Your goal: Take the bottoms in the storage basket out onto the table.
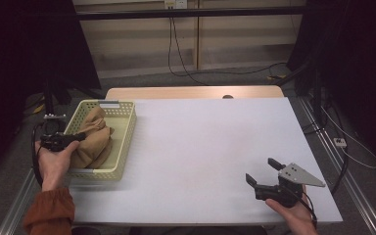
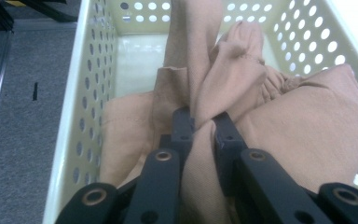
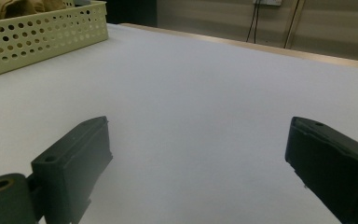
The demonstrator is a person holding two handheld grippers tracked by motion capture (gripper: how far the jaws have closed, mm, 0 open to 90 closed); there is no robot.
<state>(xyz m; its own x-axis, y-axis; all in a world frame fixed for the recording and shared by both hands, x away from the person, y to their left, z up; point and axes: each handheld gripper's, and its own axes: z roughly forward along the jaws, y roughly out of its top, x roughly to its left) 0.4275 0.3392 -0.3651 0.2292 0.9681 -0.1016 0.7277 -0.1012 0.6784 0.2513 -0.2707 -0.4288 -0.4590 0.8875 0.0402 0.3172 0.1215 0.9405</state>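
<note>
Tan cloth (image 2: 279, 126) lies bunched in the pale yellow perforated basket (image 2: 86, 93), and a fold of it is pinched between the jaws of the left gripper (image 2: 204, 128). In the left gripper view the two black jaws stand nearly together with the fabric squeezed up between their pads; more cloth spreads to the right of the jaws and rises in a twisted ridge beyond their tips, while the basket's holed wall runs along their left. From the high view the left gripper (image 1: 73, 139) reaches over the basket's near-left rim, held by the person's left hand (image 1: 54, 159), and the cloth (image 1: 95, 137) fills most of the basket (image 1: 122, 147).

Well apart from all this, the right gripper (image 1: 262, 171) rests low over the white table (image 1: 205, 147) in the right hand (image 1: 296, 215). Its jaws are spread wide with nothing but bare tabletop between them, and the basket (image 3: 37, 37) sits far ahead to its left.
</note>
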